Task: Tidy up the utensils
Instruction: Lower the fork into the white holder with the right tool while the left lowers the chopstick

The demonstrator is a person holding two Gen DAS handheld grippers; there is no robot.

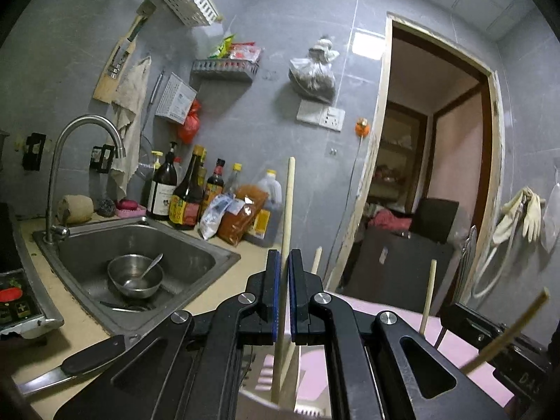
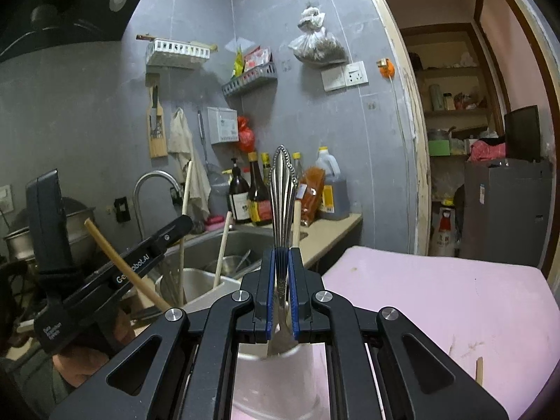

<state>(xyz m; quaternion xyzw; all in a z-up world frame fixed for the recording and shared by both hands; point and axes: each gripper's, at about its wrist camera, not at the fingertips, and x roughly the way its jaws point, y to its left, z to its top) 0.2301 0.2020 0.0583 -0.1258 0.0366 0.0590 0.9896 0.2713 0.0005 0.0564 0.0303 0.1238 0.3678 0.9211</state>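
My left gripper (image 1: 284, 262) is shut on a pale wooden chopstick (image 1: 288, 203) that stands upright, its lower end in a white utensil holder (image 1: 266, 399) below. My right gripper (image 2: 281, 259) is shut on a silver utensil with a beaded ornate handle (image 2: 282, 192), held upright over the same white holder (image 2: 273, 378). More chopsticks (image 2: 222, 248) stand in the holder. The left gripper's body (image 2: 115, 273) shows at the left of the right wrist view. One chopstick (image 2: 479, 371) lies on the pink surface.
A steel sink (image 1: 140, 245) with a bowl and spoon (image 1: 134, 274) lies left, under a faucet (image 1: 70, 161). Sauce bottles (image 1: 185, 196) line the wall. A knife (image 1: 70, 364) lies on the counter. A pink board (image 2: 437, 301) is at right, by a doorway (image 1: 437, 157).
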